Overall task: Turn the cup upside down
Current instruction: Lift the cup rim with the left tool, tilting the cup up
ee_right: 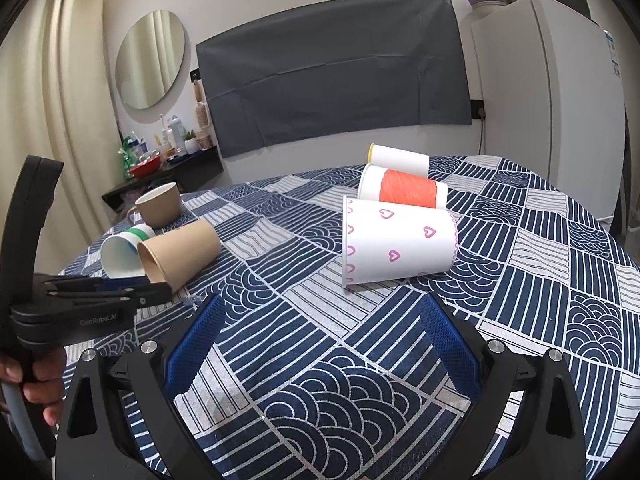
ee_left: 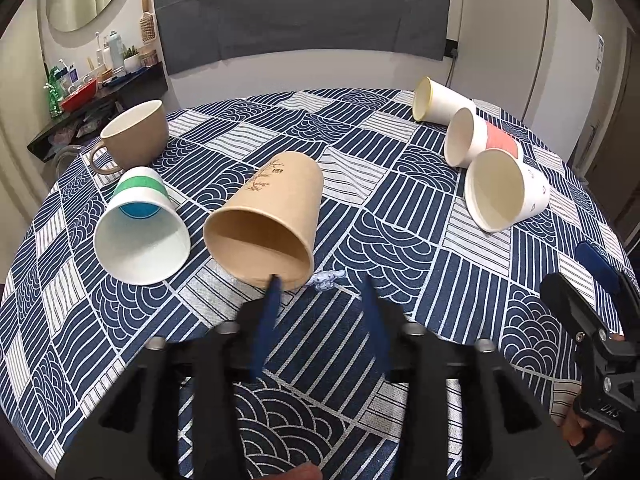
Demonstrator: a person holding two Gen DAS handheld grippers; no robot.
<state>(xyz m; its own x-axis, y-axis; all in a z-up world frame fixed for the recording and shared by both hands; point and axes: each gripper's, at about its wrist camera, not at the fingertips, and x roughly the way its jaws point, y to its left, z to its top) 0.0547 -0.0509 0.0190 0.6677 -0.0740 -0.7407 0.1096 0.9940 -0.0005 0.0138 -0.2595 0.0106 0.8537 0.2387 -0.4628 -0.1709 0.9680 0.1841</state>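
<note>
A brown paper cup [ee_left: 268, 216] lies on its side with its mouth toward me; it also shows in the right wrist view [ee_right: 180, 254]. My left gripper [ee_left: 320, 280] is open, its left fingertip [ee_left: 274, 282] touching the cup's lower rim, the right finger outside the cup. A white cup with green band [ee_left: 140, 232] lies just left of it. My right gripper [ee_right: 320, 308] is open and empty above the tablecloth, in front of a white cup with pink hearts [ee_right: 400, 246] lying on its side.
A brown ceramic mug [ee_left: 136, 134] stands upright at the far left. A white cup with an orange band [ee_right: 404, 190] and a white cup with a yellow rim [ee_right: 400, 158] lie at the back right. A small crumpled wrapper [ee_left: 328, 278] lies by the brown cup. The round table's patterned cloth [ee_right: 520, 280] falls away at the edges.
</note>
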